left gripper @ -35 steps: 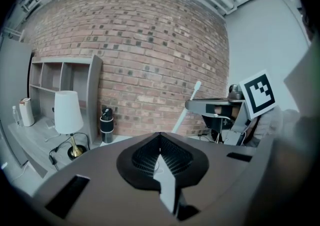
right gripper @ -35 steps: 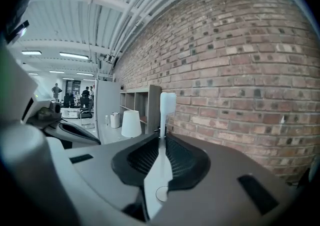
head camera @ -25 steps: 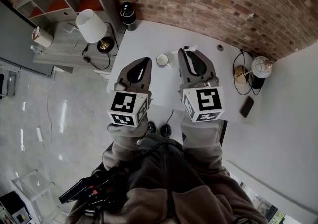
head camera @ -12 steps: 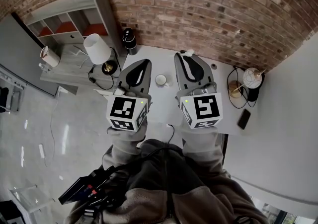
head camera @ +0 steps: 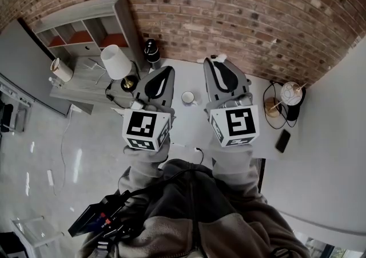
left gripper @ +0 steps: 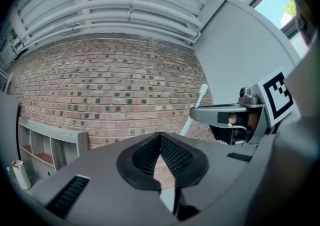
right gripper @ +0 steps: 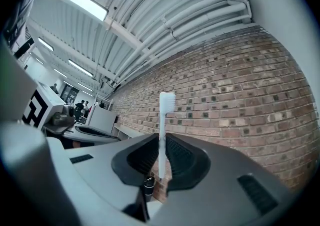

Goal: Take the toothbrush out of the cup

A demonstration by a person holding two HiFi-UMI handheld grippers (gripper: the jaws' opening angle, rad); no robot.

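Head view: you face a brick wall [head camera: 240, 11] across the white desk [head camera: 191, 128], with both claws held out side by side above it.
Right claw [right gripper: 163, 137]: clenched on the toothbrush [right gripper: 163, 135]; its pads press the white handle from both sides.
Toothbrush: out of the cup and up in the air, carried by your right claw [head camera: 216, 62]. In the right gripper view it runs straight up between the pads, and its bristle head stands clear above the jaw tips. From the head view only its white end [head camera: 218, 57] shows, past the tips and toward the desk's far edge. The left gripper view catches it as a slanted white stick [head camera: 224, 122] beside the other claw.
Left claw [left gripper: 160, 136]: clenched with nothing in it, pad tips meeting and only brick showing through the gap beneath them. In the head view it [head camera: 164, 71] hangs over the desk's left part.
Cup [head camera: 187, 98]: white, standing on the desk between your two claws, apart from both.
Bottle [head camera: 151, 51]: dark, at the desk's far left corner.
Phone [head camera: 282, 141]: dark, lying by the desk's right edge.
Round lamp [head camera: 290, 94]: near the desk's far right corner.
White-shaded lamp [head camera: 116, 61]: on the low grey shelf unit [head camera: 86, 25] just left of the desk.
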